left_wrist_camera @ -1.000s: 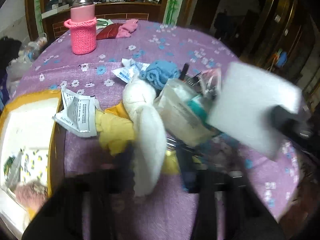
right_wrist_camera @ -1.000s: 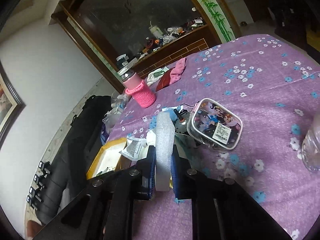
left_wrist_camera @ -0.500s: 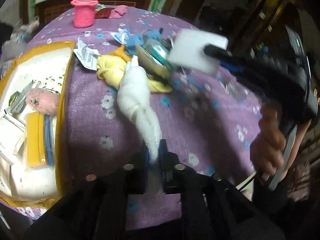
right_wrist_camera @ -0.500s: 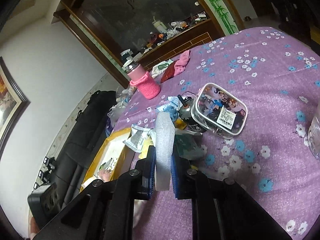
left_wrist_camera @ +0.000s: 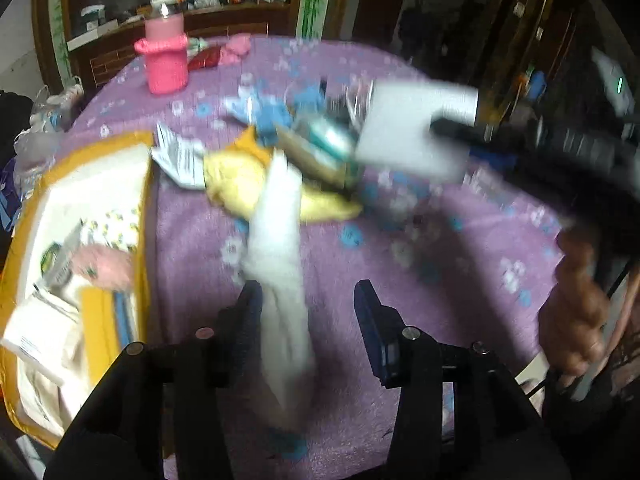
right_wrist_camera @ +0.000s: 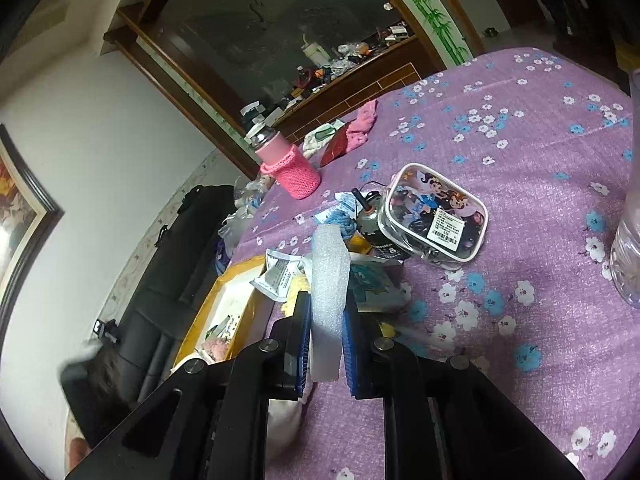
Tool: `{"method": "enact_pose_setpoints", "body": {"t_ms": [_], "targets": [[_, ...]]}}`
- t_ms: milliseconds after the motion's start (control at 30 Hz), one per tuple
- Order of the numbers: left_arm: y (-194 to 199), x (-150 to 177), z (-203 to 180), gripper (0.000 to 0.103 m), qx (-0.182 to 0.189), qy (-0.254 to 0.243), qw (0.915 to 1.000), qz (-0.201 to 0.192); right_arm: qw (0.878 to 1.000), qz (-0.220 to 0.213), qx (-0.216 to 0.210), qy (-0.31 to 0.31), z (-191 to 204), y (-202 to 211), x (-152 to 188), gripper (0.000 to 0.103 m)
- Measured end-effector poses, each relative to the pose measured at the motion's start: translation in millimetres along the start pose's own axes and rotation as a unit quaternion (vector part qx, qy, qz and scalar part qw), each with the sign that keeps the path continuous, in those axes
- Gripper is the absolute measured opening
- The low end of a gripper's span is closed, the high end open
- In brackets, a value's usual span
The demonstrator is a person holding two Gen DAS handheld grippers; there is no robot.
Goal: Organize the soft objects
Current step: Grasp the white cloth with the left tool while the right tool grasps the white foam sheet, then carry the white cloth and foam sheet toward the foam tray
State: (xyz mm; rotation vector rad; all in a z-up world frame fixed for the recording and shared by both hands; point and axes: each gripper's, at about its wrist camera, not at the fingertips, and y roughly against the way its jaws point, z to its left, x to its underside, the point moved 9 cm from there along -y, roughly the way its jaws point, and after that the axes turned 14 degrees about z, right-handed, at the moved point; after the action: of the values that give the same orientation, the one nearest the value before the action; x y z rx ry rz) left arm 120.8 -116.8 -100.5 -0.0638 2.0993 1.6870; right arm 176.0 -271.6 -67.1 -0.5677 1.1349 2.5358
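My left gripper (left_wrist_camera: 308, 300) is open; a long white soft cloth (left_wrist_camera: 280, 248) lies blurred between its fingers on the purple tablecloth, its far end over a yellow cloth (left_wrist_camera: 236, 180). My right gripper (right_wrist_camera: 326, 322) is shut on a white foam sheet (right_wrist_camera: 329, 276), held edge-on above the table; the sheet also shows in the left wrist view (left_wrist_camera: 412, 128). A blue knitted cloth (left_wrist_camera: 272, 114) lies in the pile behind. A yellow-rimmed tray (left_wrist_camera: 144, 216) at the left holds a pink soft item (left_wrist_camera: 106, 266) and yellow sponges (left_wrist_camera: 96, 320).
A pink-sleeved bottle (left_wrist_camera: 166, 46) stands at the back left. A clear cartoon pouch (right_wrist_camera: 436, 212), paper packets (left_wrist_camera: 178, 156) and a teal-printed packet (right_wrist_camera: 370, 284) crowd the pile. A clear plastic bottle (right_wrist_camera: 628, 236) stands at the right. Pink and red cloths (right_wrist_camera: 354, 132) lie far back.
My left gripper has opened and let go of the white cloth, which it pulled toward the near edge. My right gripper keeps the foam sheet, shifting slightly.
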Motion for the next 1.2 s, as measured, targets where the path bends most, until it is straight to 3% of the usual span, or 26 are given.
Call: {"method": "enact_pose_setpoints", "body": {"t_ms": [100,267,300,400,433,533,633,733,833,933,1067,1200], "targets": [[9,-14,9,0.050,0.004,0.024,0.9994,-0.024,1.000,0.004,-0.005,-0.006,1,-3,2,0.014],[-30,-29,7,0.048,-0.018,0.033,0.9992,0.014,1.000,0.005,-0.002,-0.002,8,-3,5,0.014],[-43,-31,9,0.034,-0.033,0.034,0.9986,0.025,1.000,0.004,0.000,-0.001,10,-2,5,0.014],[-56,-32,18,0.032,-0.097,0.038,0.9944,0.019,1.000,0.003,-0.002,0.001,15,-1,5,0.014],[-54,-31,19,0.032,-0.087,0.043,0.9951,0.016,1.000,0.004,-0.003,0.002,17,-2,5,0.014],[-32,-21,19,0.032,0.000,0.073,0.9973,0.006,1.000,0.007,-0.013,0.009,28,-5,6,0.014],[11,-10,33,0.032,0.010,0.090,0.9951,-0.039,0.999,0.018,-0.027,0.022,44,-16,4,0.014],[58,0,62,0.032,0.051,0.134,0.9868,-0.075,0.998,0.040,-0.041,0.040,70,-36,2,0.014],[92,1,100,0.033,0.035,0.167,0.9786,-0.115,0.994,0.069,-0.059,0.062,97,-63,1,0.014],[104,-1,150,0.033,0.003,0.205,0.9698,-0.132,0.990,0.096,-0.072,0.076,121,-92,-4,0.014],[89,-10,205,0.033,-0.009,0.247,0.9599,-0.133,0.987,0.120,-0.070,0.085,141,-129,-16,0.014],[57,-18,235,0.033,-0.022,0.267,0.9568,-0.113,0.983,0.156,-0.049,0.082,157,-171,-26,0.014]]}}
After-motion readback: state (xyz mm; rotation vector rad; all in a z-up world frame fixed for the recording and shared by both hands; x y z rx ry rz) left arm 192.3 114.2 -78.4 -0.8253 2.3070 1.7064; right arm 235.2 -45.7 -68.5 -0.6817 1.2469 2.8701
